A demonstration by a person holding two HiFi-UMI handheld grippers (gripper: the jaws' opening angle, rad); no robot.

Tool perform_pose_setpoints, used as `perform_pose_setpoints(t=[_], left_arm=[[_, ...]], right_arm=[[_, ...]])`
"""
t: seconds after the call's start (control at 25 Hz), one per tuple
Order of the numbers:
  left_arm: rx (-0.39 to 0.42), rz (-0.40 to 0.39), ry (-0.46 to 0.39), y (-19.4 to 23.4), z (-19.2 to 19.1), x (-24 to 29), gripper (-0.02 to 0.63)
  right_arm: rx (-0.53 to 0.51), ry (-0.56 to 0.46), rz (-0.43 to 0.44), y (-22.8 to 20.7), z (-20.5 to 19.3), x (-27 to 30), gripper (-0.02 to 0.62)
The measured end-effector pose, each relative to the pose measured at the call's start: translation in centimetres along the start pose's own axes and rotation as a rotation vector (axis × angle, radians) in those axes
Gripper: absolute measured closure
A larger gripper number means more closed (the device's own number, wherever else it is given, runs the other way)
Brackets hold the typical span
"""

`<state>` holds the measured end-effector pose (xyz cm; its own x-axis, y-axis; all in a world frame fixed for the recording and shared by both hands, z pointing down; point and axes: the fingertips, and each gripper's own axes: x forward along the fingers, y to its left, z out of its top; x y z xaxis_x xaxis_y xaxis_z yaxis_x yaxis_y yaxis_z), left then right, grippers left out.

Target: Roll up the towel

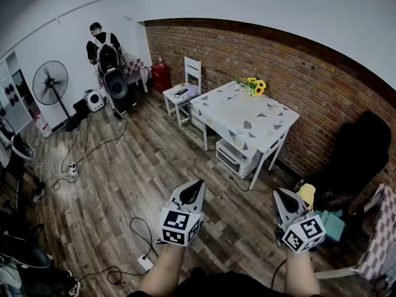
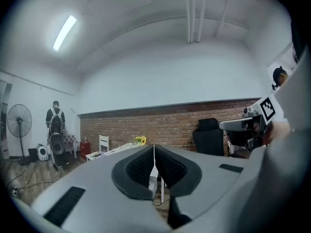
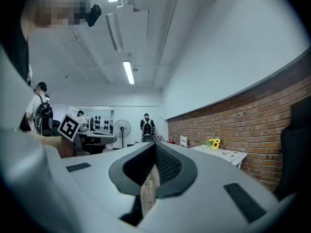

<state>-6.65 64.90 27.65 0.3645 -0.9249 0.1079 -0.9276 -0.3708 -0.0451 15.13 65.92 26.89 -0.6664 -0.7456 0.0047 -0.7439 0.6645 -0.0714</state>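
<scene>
With your left gripper and right gripper both closed on nothing above the wooden floor, and no towel visible in any view, you risk snagging the loose floor cables while searching for it.

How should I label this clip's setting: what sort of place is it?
Probably a workroom or studio: a brick wall, a standing fan, cables trailing over the wooden floor, and a small table.
</scene>
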Motion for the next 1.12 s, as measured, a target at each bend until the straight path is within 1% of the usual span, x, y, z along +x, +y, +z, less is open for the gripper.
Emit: perform_pose_setpoints(t=[0.32,0.52,0.76,0.88,1.08,1.12], left_arm=[[-0.001,-0.009,0.025,-0.3,-0.3,0.3,0.584],[-0.003,-0.009,0.031,-0.8,-0.5,0.8,0.584],[0.004,-0.021,0.036,-2.6,-0.3,1.2,0.584],[0.006,-0.018,0.041,-3.5,-0.5,1.2,0.583],[-0.019,-0.003,0.059,-4.7,-1.8,0.9,0.577],[-0.023,-0.005,0.067,-4.9,-2.1,1.0,0.564]], right_arm=[[0.001,-0.016,-0.012,-1.0,0.5,-0.2,0.583],[-0.033,-0.019,-0.005,-1.4,0.6,-0.6,0.583],[-0.002,-0.016,0.0,-2.6,0.2,-2.0,0.581],[0.017,-0.018,0.003,-3.3,-0.2,-3.0,0.554],[0.062,0.017,0.012,-4.5,-1.9,-4.5,0.464],[0.068,0.021,0.016,-4.6,-2.2,-4.6,0.452]])
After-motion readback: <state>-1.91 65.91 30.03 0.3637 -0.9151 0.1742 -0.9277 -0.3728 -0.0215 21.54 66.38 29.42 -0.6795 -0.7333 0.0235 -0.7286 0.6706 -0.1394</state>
